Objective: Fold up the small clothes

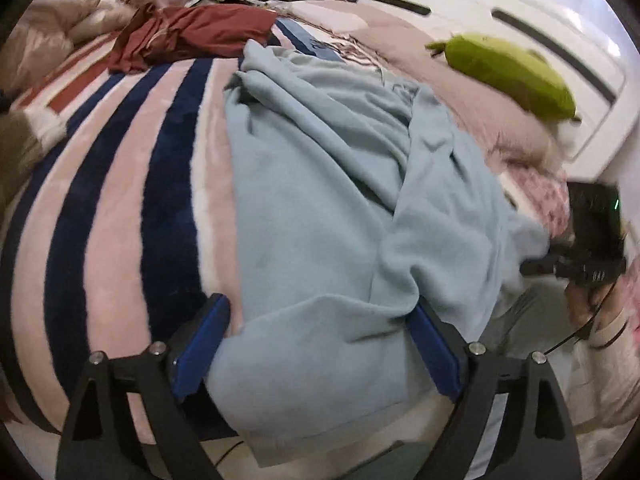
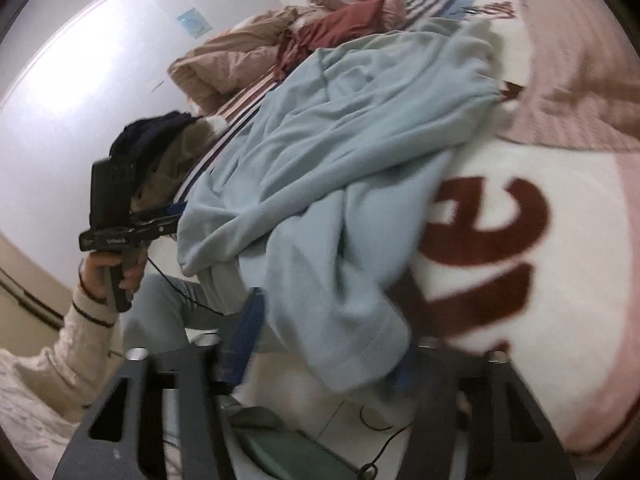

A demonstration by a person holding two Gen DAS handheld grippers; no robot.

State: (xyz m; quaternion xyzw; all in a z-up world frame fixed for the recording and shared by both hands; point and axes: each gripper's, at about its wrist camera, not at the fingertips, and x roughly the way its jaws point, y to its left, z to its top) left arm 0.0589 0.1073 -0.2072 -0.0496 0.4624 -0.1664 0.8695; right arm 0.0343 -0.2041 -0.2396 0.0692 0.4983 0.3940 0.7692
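Note:
A light blue fleece garment [image 1: 320, 208] lies rumpled across the bed, its near edge hanging over the side. It also shows in the right wrist view [image 2: 320, 152]. My left gripper [image 1: 320, 344] is open, its blue pads [image 1: 204, 356] set wide on either side of the garment's near hem. My right gripper [image 2: 320, 352] is open too, with a hanging corner of the garment between its fingers; the right pad is mostly hidden by cloth. Each gripper shows in the other's view, the right [image 1: 580, 268] and the left [image 2: 120, 232], at opposite ends of the hem.
The bed carries a pink, navy and white striped blanket [image 1: 120, 208] with big red letters [image 2: 488, 240]. A maroon garment [image 1: 192, 36] and a pile of clothes lie at the far end. A green plush toy [image 1: 508, 76] rests on a pink quilt. Cables and a dark object [image 2: 280, 448] lie on the floor.

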